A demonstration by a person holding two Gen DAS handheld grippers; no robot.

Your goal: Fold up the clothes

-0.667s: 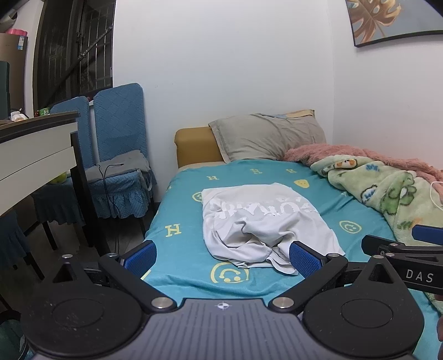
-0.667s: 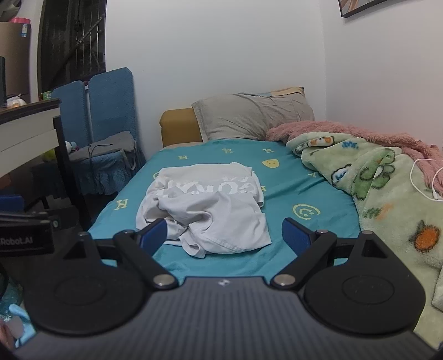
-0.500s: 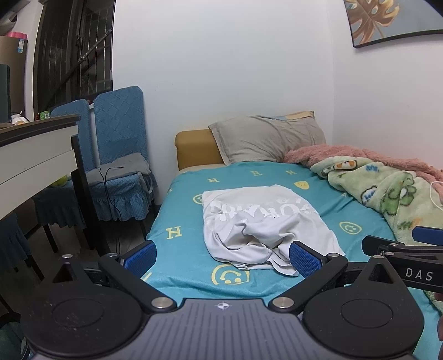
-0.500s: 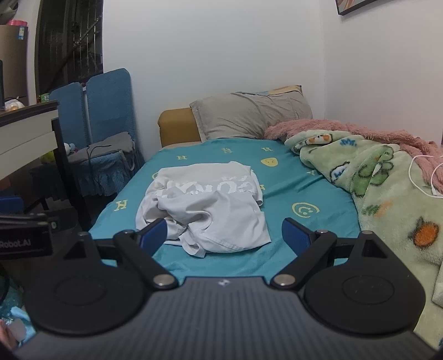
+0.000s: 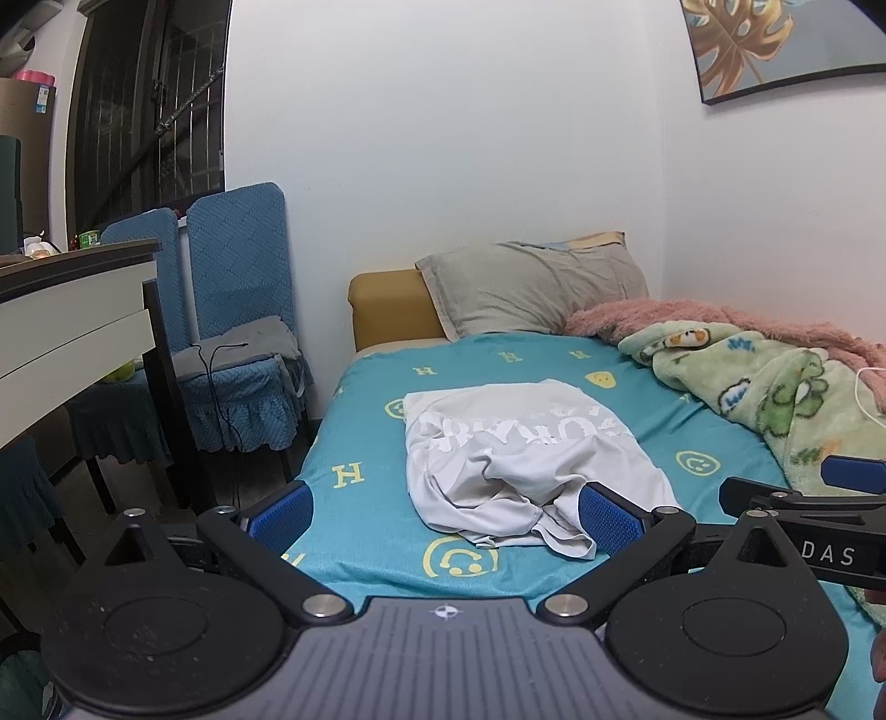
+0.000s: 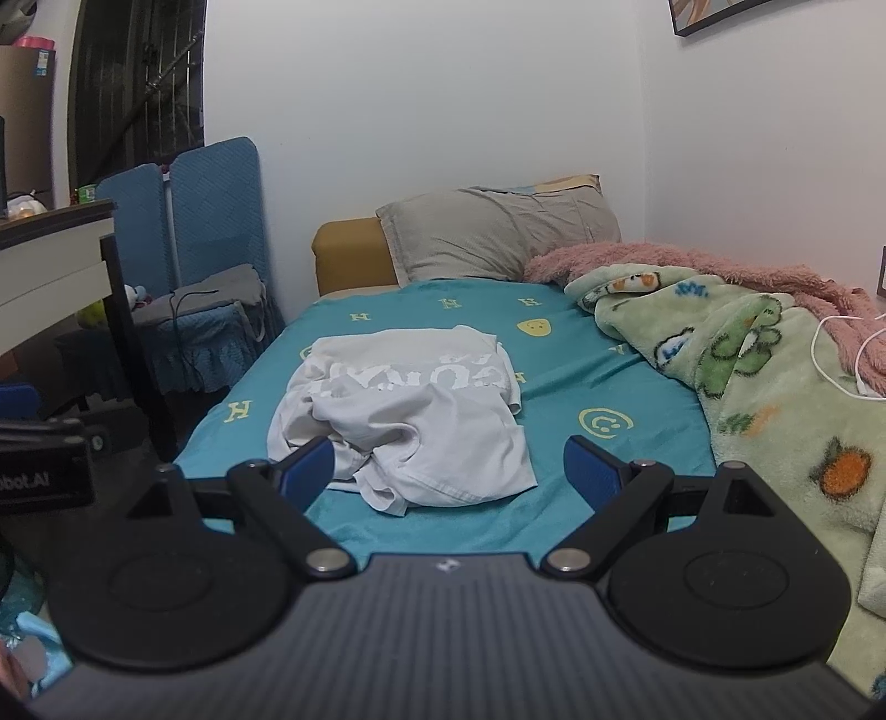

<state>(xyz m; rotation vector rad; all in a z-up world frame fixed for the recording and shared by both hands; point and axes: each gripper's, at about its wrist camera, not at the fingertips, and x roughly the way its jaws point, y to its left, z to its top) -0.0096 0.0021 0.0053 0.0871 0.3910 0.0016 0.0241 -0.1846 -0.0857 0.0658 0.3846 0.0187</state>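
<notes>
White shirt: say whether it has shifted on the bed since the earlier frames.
No; the white shirt keeps its place just behind the near yellow smiley print.

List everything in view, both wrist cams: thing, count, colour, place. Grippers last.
T-shirt: 1, white with white lettering, crumpled mid-bed
Bed sheet: 1, teal with yellow letters and smileys, covers the mattress
Pillow: 1, grey-beige, head of bed
Headboard: 1, mustard, behind the pillow
Green blanket: 1, cartoon print, bunched on the wall side of the bed
Pink blanket: 1, fluffy, against the wall
White cable: 1, on the blankets
Chairs: 2, blue covers, beside the bed
Desk: 1, white and dark, next to the chairs
Picture: 1, gold leaf, on the wall
Left gripper: black, blue pads, open, empty
Right gripper: black, blue pads, open, empty
</notes>
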